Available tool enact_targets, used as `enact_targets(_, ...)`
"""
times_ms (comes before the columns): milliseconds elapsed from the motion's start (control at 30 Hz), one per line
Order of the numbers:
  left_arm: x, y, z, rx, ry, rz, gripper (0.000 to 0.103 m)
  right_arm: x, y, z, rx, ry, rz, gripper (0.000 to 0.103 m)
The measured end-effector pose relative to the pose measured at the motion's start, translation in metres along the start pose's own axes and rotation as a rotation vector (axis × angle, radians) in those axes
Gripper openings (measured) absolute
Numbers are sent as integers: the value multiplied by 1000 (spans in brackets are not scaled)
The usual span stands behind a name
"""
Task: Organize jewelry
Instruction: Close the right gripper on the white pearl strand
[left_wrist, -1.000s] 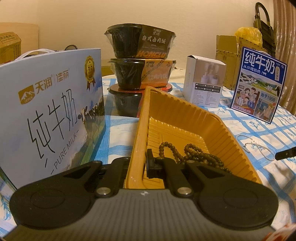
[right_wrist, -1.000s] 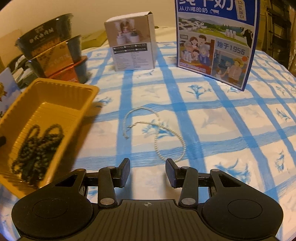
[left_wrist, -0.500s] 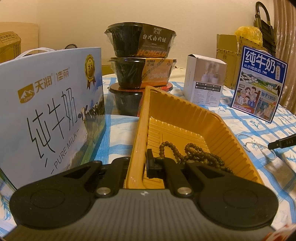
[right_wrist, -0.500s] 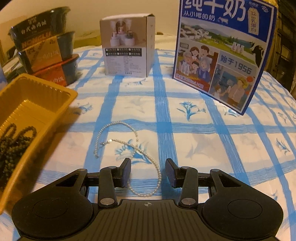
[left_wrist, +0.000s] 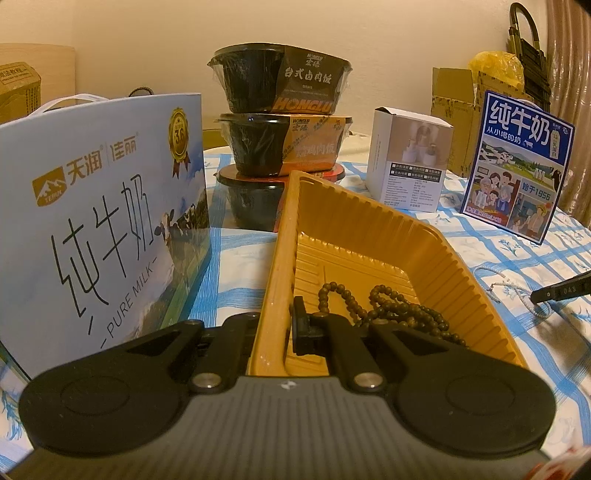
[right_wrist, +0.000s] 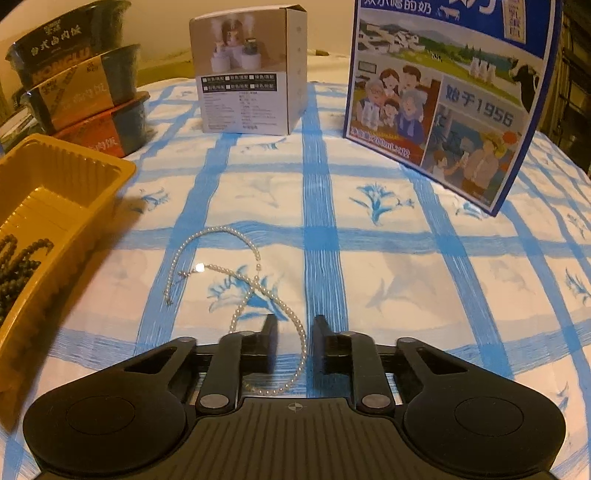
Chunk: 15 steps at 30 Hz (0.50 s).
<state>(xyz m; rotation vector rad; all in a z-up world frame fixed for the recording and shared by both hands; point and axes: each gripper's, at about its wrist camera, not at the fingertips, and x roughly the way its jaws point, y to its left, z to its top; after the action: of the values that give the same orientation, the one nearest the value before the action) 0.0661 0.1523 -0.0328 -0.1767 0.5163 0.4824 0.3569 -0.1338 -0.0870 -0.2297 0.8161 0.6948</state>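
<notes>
1. Two grippers are working at once: the left gripper (left_wrist: 284, 328) is clamping its jaws on the near wall of the ribbed yellow plastic tray (left_wrist: 424, 240), steadying it on the blue-checked white tablecloth (right_wrist: 369, 258).
2. Lying inside that tray is a dark brown wooden bead strand (left_wrist: 399, 310), seemingly already sorted.
3. Resting on the cloth just beside the tray is the thin white pearl necklace (right_wrist: 258, 291), its near loop passing between the jaws of the right gripper (right_wrist: 295, 343).
4. Those jaws have just been closing and are now standing narrow, yet a gap is showing, and the pads are not pressing the pearls.
5. Slipping is the likely risk: such a fine strand may be escaping the pads, or dangling and snagging the tray rim during transfer.
</notes>
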Motion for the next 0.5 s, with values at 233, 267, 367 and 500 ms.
enact_targets(233,0,0,0,-1,-1,0,5,-6,11,-6,-26,5,15,7)
enact_targets(267,0,0,0,0,0,0,5,-5,11,-5,-22,5,8,7)
enact_targets(367,0,0,0,2,0,0,5,-1,9,-1,-12,5,-3,8)
enact_targets(500,1,-1,0,2,1,1,5,3,9,2,-20,15,-1,8)
